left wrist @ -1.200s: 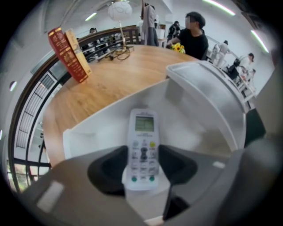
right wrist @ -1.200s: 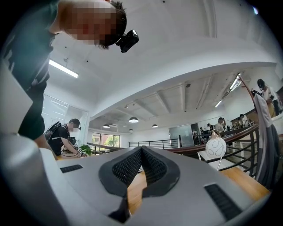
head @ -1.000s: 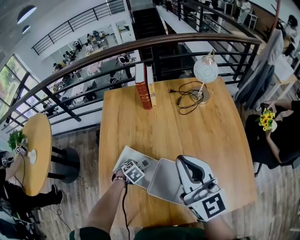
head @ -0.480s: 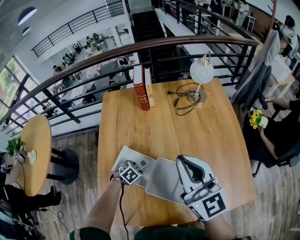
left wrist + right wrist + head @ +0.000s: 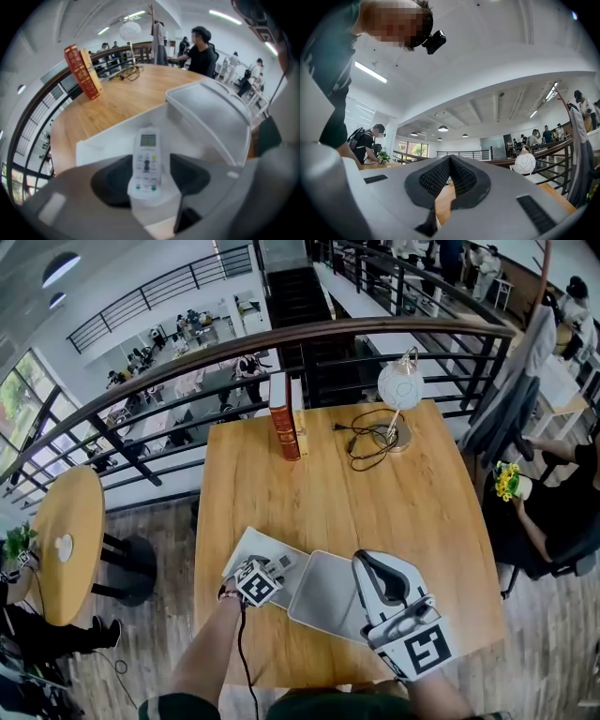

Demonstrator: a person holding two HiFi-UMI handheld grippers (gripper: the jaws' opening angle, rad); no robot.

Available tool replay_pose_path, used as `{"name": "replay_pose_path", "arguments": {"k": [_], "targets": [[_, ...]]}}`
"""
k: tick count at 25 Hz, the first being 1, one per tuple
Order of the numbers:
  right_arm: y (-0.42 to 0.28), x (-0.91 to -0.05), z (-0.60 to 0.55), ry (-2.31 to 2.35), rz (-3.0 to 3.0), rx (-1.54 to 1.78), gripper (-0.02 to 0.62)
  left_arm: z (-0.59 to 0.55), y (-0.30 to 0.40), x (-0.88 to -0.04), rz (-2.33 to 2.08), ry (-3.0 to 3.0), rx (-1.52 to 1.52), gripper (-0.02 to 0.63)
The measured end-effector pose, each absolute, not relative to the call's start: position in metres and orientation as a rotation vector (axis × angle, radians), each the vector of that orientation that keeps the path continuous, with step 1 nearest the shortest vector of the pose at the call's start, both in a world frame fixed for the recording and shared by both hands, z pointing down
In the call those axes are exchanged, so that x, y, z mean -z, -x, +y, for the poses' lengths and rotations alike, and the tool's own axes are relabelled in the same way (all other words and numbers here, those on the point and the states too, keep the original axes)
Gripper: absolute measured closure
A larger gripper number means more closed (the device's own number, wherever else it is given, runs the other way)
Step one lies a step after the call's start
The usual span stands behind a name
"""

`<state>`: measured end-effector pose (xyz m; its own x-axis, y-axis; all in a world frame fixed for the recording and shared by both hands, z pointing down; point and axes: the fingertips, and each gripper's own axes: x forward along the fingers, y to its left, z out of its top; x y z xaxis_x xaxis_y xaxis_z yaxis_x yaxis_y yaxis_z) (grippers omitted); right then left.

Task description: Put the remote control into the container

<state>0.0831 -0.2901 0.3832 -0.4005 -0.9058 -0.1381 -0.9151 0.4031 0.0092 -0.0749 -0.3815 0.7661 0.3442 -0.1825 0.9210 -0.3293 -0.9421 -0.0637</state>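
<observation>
Where container (image 5: 103,140) gapes, remote (image 5: 147,161) lies inside.

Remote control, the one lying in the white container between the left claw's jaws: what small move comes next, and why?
Probably lift the left claw straight up and away. Its jaws have just been opening and stand apart on either side of the remote control, which lies flat on the floor of the white container, so the placing looks done.
</observation>
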Motion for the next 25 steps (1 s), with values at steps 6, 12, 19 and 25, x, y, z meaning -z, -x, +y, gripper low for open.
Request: {"name": "replay_pose_path", "arguments": {"k": [6, 12, 19, 25], "targets": [[-0.077, -0.377, -0.278, 1.627, 2.551, -0.148, 0.578, -0.383, 0.066, -0.732, -0.592, -2.557, -1.58, 0.357], [-0.07, -0.369, -0.265, 1.602, 2.568, -0.179, 0.578, -0.38, 0.055, -0.689, -0.718, -2.66, -1.47, 0.357], [-0.06, -0.359, -0.256, 1.586, 2.594, -0.234, 0.578, -0.365, 0.05, -0.642, -0.804, -2.755, -1.366, 0.357], [-0.062, -0.35, -0.248, 1.602, 2.572, -0.224, 0.578, -0.339, 0.041, -0.593, -0.863, -2.843, -1.194, 0.357]]}}
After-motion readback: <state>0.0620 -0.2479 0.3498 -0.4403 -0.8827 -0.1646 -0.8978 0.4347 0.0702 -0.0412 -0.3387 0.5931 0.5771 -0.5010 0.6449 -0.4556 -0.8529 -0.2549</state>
